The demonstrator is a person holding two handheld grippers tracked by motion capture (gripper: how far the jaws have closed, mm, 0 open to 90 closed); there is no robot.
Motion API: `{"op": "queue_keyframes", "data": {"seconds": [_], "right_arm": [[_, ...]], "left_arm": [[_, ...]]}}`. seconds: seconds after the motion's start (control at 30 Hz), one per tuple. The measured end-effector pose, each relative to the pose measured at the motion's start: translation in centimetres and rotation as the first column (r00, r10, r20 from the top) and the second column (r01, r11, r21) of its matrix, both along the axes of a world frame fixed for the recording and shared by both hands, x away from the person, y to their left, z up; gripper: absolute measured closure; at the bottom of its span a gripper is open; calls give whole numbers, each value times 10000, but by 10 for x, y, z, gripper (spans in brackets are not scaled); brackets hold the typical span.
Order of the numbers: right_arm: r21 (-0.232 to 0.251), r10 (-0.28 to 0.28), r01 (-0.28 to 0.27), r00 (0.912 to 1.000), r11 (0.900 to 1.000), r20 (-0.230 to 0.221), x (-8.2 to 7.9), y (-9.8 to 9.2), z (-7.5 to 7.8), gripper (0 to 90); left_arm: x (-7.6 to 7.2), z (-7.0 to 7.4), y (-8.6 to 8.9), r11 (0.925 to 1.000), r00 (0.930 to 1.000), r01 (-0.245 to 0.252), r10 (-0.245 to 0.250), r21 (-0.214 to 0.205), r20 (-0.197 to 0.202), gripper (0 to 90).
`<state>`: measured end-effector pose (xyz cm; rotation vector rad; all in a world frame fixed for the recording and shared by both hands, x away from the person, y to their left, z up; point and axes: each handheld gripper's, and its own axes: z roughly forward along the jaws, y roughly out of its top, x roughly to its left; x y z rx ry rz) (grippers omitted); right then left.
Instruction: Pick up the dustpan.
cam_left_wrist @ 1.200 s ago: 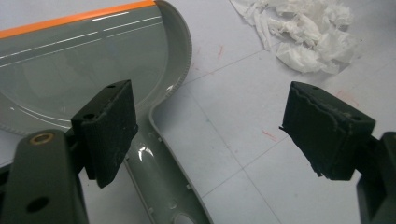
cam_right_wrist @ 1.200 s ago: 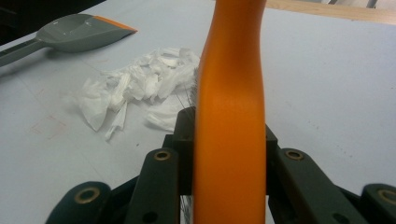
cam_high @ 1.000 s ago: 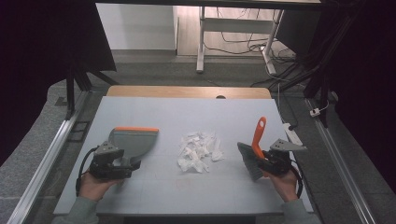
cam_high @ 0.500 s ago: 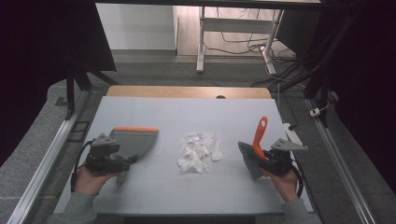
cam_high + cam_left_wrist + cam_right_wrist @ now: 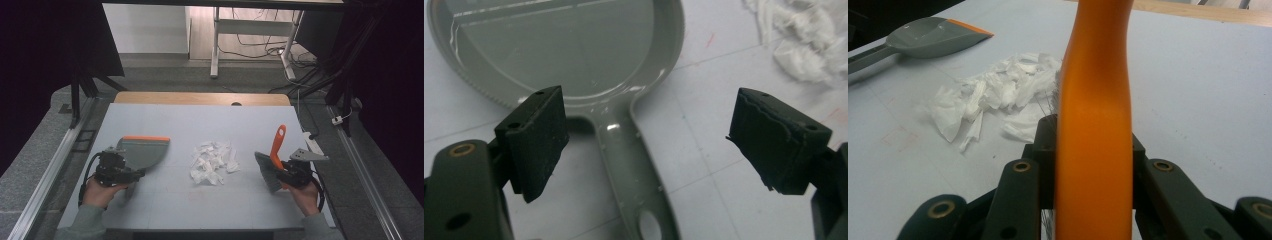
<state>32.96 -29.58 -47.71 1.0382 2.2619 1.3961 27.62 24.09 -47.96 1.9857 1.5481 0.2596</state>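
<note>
A grey dustpan (image 5: 141,152) with an orange lip lies flat at the table's left; its pan (image 5: 569,45) and handle (image 5: 631,165) show in the left gripper view. My left gripper (image 5: 134,176) hovers over that handle, open, its pads (image 5: 536,137) on either side without touching it. A pile of torn white paper scraps (image 5: 214,162) sits mid-table, also seen as scraps (image 5: 993,97) in the right gripper view. At the right, my right gripper (image 5: 281,169) is shut on the orange handle (image 5: 1095,120) of a hand brush (image 5: 272,162), whose grey bristles point down beside the scraps.
The pale blue table (image 5: 210,125) has a wooden strip (image 5: 200,98) along its far edge. A metal rail (image 5: 55,165) runs down the left side. A white desk frame (image 5: 215,45) and cables stand on the floor beyond.
My left hand and gripper have shifted slightly left and back along the dustpan handle. The brush and right gripper have held still.
</note>
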Motion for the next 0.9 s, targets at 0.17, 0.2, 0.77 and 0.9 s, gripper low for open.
{"op": "queue_keyframes", "data": {"seconds": [0.17, 0.2, 0.77, 0.9], "right_arm": [[-28, 15, -15, 10000, 10000, -48, 0, 1, -1, 711], [-28, 15, -15, 10000, 10000, -48, 0, 1, -1, 711], [-116, 12, -13, 10000, 9999, -74, 1, 1, -2, 711], [-134, 9, -10, 10000, 9999, -80, 1, 1, -2, 711]], "left_arm": [[3, -9, 2, 9995, 9985, -262, 269, 151, -483, 149], [4, -12, 2, 9994, 9979, -293, 301, 157, -568, 149], [17, -41, 0, 9959, 9897, -908, 905, 23, -1112, 194], [19, -44, 2, 9946, 9882, -1037, 1020, -87, -1146, 226]]}}
